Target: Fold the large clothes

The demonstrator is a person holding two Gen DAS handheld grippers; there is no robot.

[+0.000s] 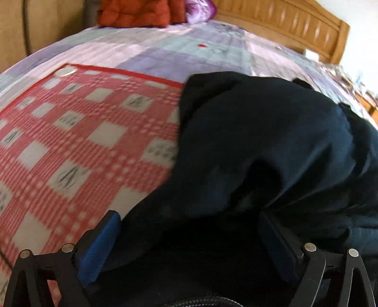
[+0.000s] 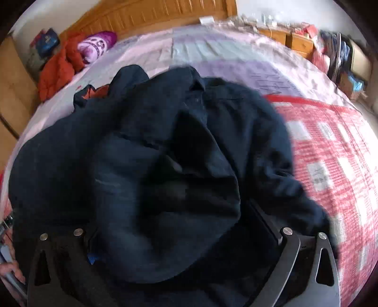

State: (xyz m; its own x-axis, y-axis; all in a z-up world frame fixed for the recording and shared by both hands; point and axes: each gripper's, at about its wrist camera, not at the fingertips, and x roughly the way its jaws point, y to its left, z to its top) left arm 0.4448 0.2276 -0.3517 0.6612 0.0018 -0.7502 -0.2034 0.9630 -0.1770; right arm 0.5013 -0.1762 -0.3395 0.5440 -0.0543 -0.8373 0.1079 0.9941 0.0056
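A large dark navy garment (image 1: pixel 271 132) lies bunched in a heap on the bed, partly on a red-and-white checked mat (image 1: pixel 82 141). My left gripper (image 1: pixel 189 233) stands wide open low over the heap's near edge. Its blue pads (image 1: pixel 101 248) are apart, with loose cloth lying between them and not pinched. In the right wrist view the same garment (image 2: pixel 165 132) fills the middle. My right gripper (image 2: pixel 174 224) is also wide open, and folds of cloth are piled between its fingers and hide the left fingertip.
The lilac patchwork bedspread (image 1: pixel 165 54) stretches back to a wooden headboard (image 1: pixel 283 19). A red quilted jacket (image 2: pixel 59 68) and a purple pillow (image 2: pixel 96 44) lie at the head end. Wooden nightstands (image 2: pixel 290 37) with clutter stand beyond the bed. The checked mat (image 2: pixel 330 153) lies to the right.
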